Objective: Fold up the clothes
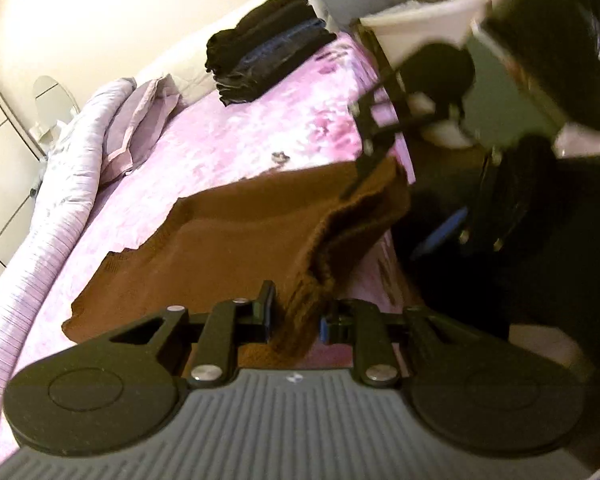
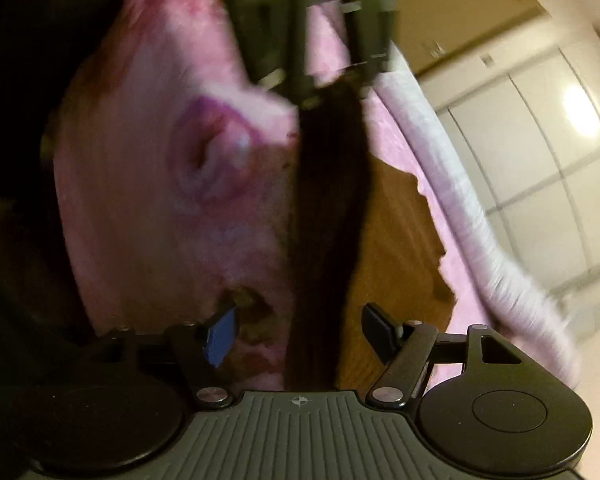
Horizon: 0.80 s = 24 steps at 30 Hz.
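Left gripper is pinching a bunched ridge of the brown sweater at the bed's near edge, its jaws narrowed onto the knit. Right gripper is standing wide open, a dark hanging fold of sweater running between its fingers, apparently untouched. Judging from this, a fold is being started; next the right jaws need to close on the far corner so both ends lift evenly. Ribbed wool is draping softly over the pink floral sheet, with folded dark clothes stacked near the far edge.
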### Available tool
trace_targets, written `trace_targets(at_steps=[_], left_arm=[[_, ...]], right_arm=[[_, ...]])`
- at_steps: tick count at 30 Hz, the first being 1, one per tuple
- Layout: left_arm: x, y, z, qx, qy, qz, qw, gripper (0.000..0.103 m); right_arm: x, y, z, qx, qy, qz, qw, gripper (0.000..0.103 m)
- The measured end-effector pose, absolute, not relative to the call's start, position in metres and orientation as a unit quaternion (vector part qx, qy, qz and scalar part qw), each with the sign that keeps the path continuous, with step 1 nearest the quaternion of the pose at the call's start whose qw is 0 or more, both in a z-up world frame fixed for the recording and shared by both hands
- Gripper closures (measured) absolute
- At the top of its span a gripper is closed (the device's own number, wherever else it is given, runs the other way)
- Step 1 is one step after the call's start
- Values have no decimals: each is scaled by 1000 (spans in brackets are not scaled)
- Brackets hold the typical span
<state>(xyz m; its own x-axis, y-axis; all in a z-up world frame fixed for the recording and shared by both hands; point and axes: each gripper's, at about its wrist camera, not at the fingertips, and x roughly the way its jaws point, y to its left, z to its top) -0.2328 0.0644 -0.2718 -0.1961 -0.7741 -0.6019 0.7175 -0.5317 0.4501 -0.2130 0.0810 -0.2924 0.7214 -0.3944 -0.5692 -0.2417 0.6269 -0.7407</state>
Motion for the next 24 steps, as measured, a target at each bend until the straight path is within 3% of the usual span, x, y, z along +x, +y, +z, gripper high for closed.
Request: trace_targets(at_steps=[2, 4, 6, 8, 10, 18, 21, 24], left_arm=[[-231, 65, -270, 410, -33, -774, 481, 85], [-231, 64, -271, 411, -34, -775, 479, 83], [-231, 67, -274, 410, -34, -775, 480, 80], [-236, 72, -284, 426, -51, -761, 486, 59], [-244, 77, -300, 464, -97, -732, 489, 51], [-232, 53, -329, 537, -197, -638, 515, 52], [-224, 36, -332, 548, -210, -628, 512, 56], [-217, 18, -336, 558, -200, -633, 497, 74]], right_arm=[[-216, 74, -301, -457, 368, -55, 808, 43], [-219, 64, -307, -473, 371, -71, 796, 68], [-224, 50, -307, -467, 379, -89, 794, 82], [-229, 40, -302, -452, 376, -96, 803, 90], [-229, 35, -295, -440, 371, -98, 812, 91], [-223, 25, -263, -423, 357, -112, 826, 92], [-220, 21, -253, -428, 355, -117, 823, 92], [-217, 22, -250, -430, 355, -119, 821, 93]])
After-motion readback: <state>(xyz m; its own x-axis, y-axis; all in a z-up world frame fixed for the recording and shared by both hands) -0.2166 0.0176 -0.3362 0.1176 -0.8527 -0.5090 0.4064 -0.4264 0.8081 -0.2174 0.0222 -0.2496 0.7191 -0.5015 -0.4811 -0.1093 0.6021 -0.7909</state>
